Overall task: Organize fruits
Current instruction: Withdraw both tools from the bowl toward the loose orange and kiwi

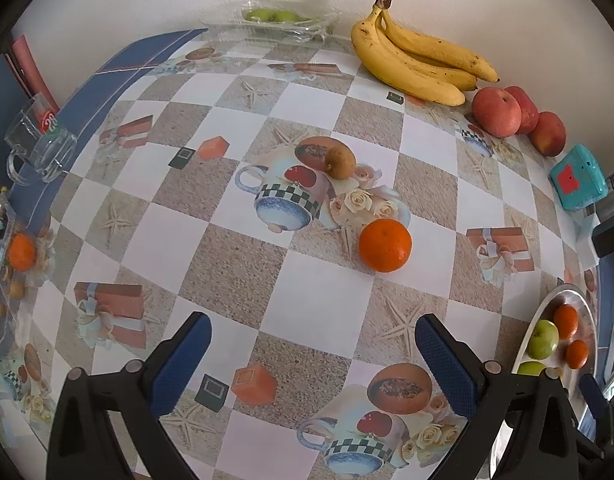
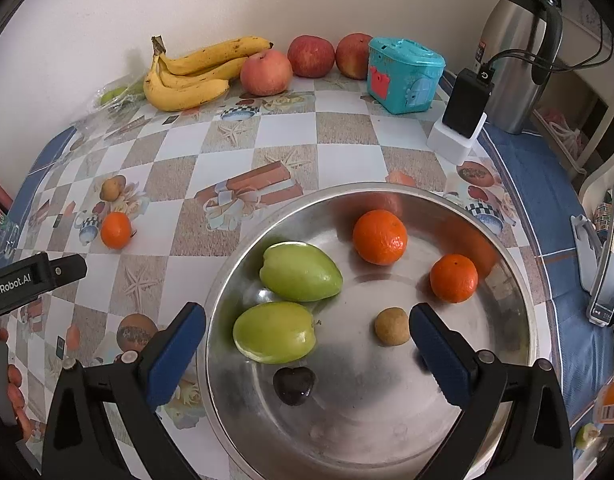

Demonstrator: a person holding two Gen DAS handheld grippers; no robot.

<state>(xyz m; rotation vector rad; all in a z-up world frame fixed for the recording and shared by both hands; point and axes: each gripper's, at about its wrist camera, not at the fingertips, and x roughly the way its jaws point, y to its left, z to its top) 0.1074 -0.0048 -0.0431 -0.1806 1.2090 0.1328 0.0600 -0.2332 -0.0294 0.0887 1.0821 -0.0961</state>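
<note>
My left gripper point(image 1: 313, 319) stands open above the checked tablecloth, nothing between its blue pads. Beyond it lie a loose orange point(image 1: 385, 245) and a small brown fruit point(image 1: 341, 163). My right gripper point(image 2: 307, 310) hangs open over a steel bowl point(image 2: 387, 408). In the bowl lie two green fruits point(image 2: 275, 332) point(image 2: 301, 272), two oranges point(image 2: 380, 237) point(image 2: 453, 278), a small brown fruit point(image 2: 392, 326) beside the right pad, and a dark heart-shaped piece point(image 2: 294, 385). The pads touch none of them. The right wrist view also shows the loose orange point(image 2: 115, 230) and the left gripper's body point(image 2: 35, 276).
Against the back wall lie a bunch of bananas point(image 2: 187, 76), three red apples point(image 2: 266, 72), a teal toy box point(image 2: 405, 74) and bagged green fruits point(image 1: 273, 16). A steel flask point(image 2: 515, 52) and a black charger point(image 2: 467, 102) stand at the right, a glass mug point(image 1: 39, 140) at the left.
</note>
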